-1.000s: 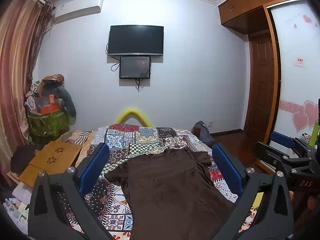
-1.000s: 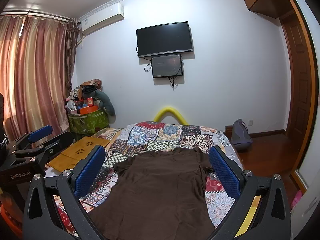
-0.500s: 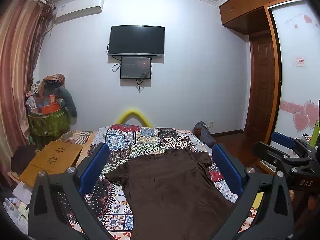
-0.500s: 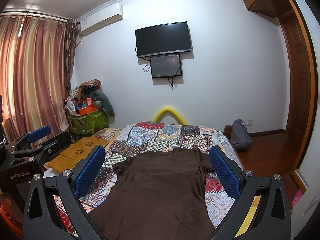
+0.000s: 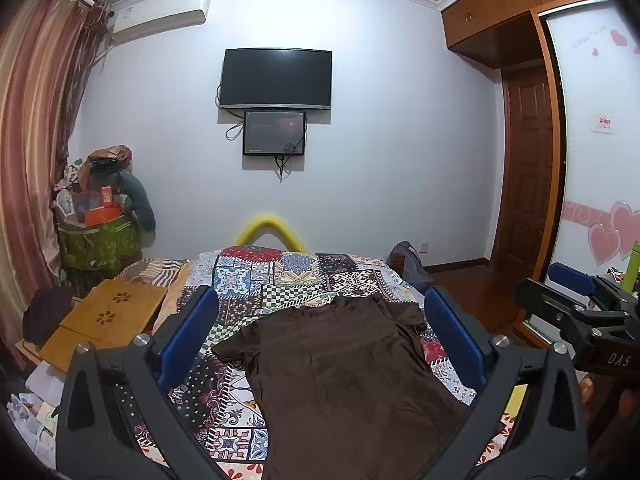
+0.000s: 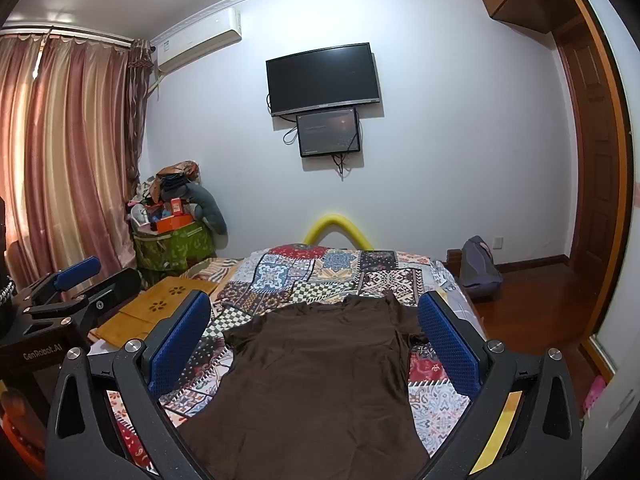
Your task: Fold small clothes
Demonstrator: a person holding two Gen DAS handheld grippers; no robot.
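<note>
On the patchwork bed (image 5: 256,280) the brown shirt (image 5: 344,364) lies flat – light, limp, likely to sag; pinch a sleeve or hem edge – left gripper (image 5: 320,344) and right gripper (image 6: 316,344) jaws spread wide, empty.

plain dark brown shirt (image 5: 344,368) between the left gripper (image 5: 320,336) fingers, whose pads (image 5: 188,336) are blue; under it a multicoloured patchwork bedspread (image 5: 280,276). ahead, a yellow arch (image 5: 270,226); far left, striped pink-gold curtains (image 6: 60,152).

left wrist: low over bed (image 5: 280,276), faces TV wall | right wrist: same (slightly rightward) | shared: bed (image 6: 340,268), wall at frame centre
</note>
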